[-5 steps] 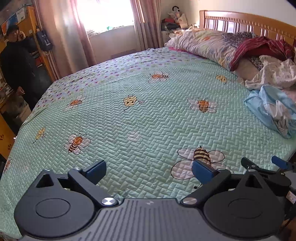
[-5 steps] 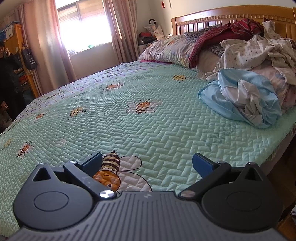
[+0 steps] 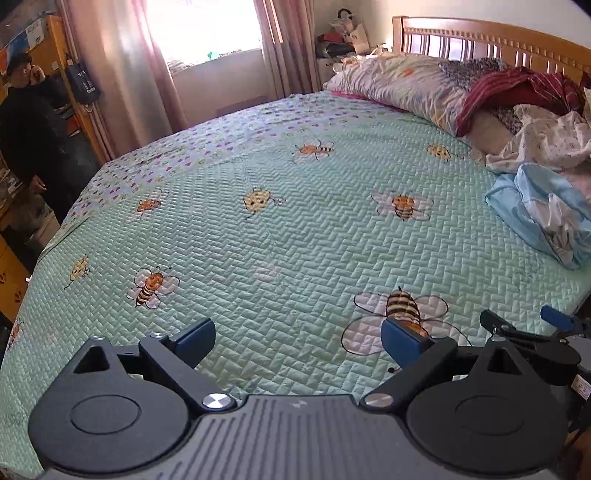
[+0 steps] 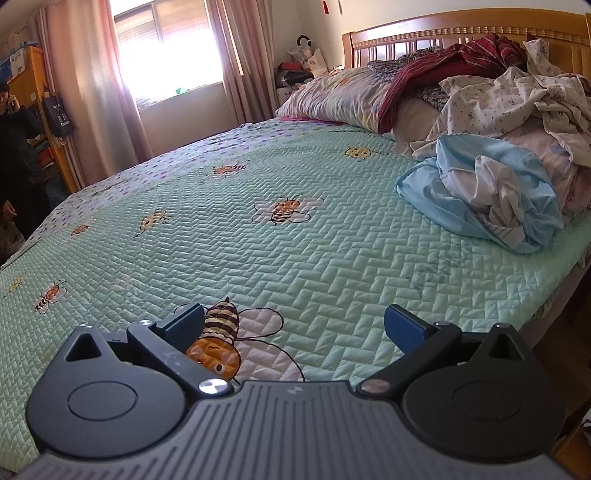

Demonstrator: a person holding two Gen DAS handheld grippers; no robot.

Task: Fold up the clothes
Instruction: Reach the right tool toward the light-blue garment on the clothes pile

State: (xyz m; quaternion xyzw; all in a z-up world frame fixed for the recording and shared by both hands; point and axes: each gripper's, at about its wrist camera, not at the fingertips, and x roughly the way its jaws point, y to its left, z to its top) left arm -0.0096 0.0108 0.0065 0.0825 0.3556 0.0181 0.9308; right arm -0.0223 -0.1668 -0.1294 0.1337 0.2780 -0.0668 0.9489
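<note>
Beyond the spread fingers (image 4: 402, 326), crumpled clothes (image 4: 491, 192), well apart

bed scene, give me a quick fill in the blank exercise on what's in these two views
1. The green quilt is printed with ____.
2. The garment nearest the right tool in the clothes pile is light ____.
3. Both tools, including the left tool, have their jaws ____ and hold nothing.
4. The headboard is made of ____.

Missing words: bees; blue; open; wood

Both grippers: black round-hubbed bodies, ribbed grey plate, silver screws, blue-padded jaws.
</note>
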